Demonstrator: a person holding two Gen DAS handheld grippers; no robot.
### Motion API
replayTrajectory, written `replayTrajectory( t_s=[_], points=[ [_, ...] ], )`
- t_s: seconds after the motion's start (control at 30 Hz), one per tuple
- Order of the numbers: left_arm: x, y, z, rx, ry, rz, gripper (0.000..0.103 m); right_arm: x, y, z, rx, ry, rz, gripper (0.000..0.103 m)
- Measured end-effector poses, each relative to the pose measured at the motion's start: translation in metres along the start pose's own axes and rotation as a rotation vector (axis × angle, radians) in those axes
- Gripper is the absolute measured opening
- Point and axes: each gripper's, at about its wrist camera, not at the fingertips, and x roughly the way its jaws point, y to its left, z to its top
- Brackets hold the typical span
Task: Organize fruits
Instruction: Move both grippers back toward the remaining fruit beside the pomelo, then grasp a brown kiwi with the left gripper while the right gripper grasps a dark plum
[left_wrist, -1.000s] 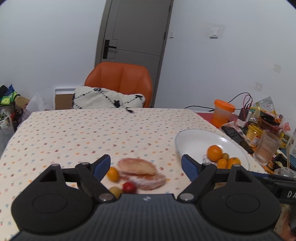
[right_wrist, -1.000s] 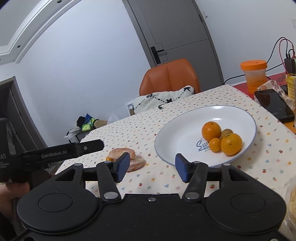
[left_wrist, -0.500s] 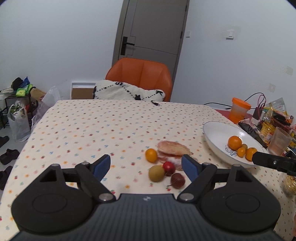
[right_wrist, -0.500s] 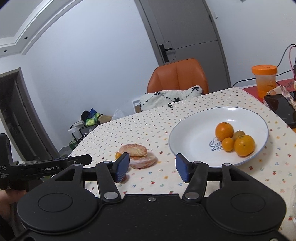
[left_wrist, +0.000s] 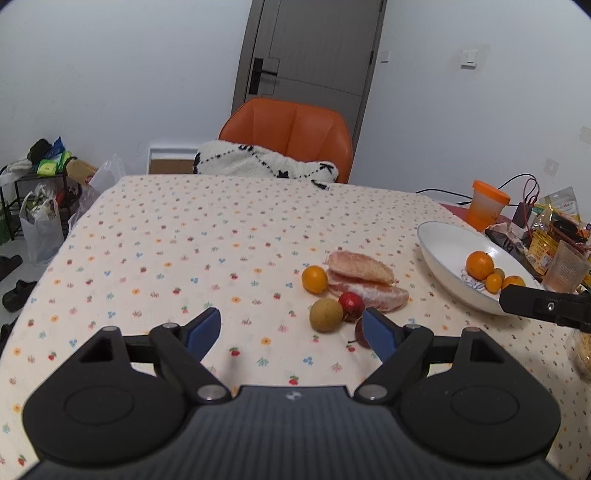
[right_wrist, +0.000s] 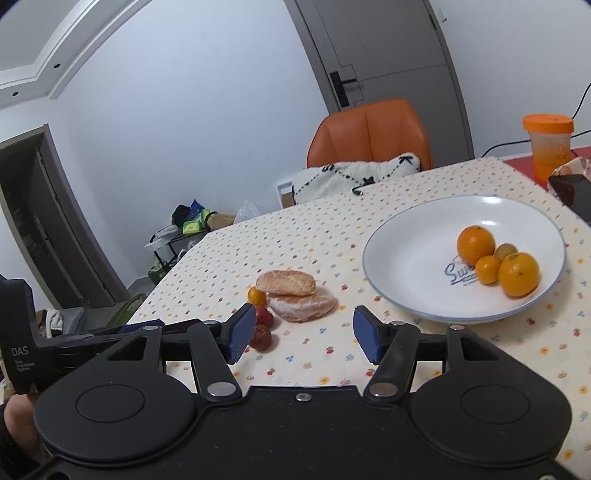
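Right wrist view: "DAS" on left gripper (right_wrist: 22, 350), "Sw…" inside plate (right_wrist: 406, 236).

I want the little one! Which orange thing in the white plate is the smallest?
The tiny orange in the plate, sitting between the two bigger oranges and touching both.

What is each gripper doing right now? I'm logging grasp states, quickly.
Left gripper: open, holding nothing, above the tablecloth.
Right gripper: open, holding nothing, short of the plate.
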Motion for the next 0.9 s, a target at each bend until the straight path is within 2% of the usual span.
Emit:
replayTrajectory(
  t_s=[0.43, 0.63, 0.7, 0.9],
  points=[
    [0.016, 0.006, 0.004, 0.006, -0.012, -0.061, 0.076, 0.031, 0.016, -0.005, -0.005, 0.059, 0.032, 0.059],
    [0.034, 0.002, 0.005, 0.013, 0.010, -0.114, 0.058, 0.043, 0.020, -0.007, -0.013, 0.083, 0.030, 0.058],
    [0.042, 0.001, 0.005, 0.014, 0.024, -0.122, 0.046, 0.047, 0.020, -0.008, -0.013, 0.091, 0.030, 0.058],
    [0.060, 0.004, 0.007, -0.020, 0.076, -0.160, 0.036, 0.055, 0.020, -0.010, -0.014, 0.113, 0.026, 0.058]
  ],
)
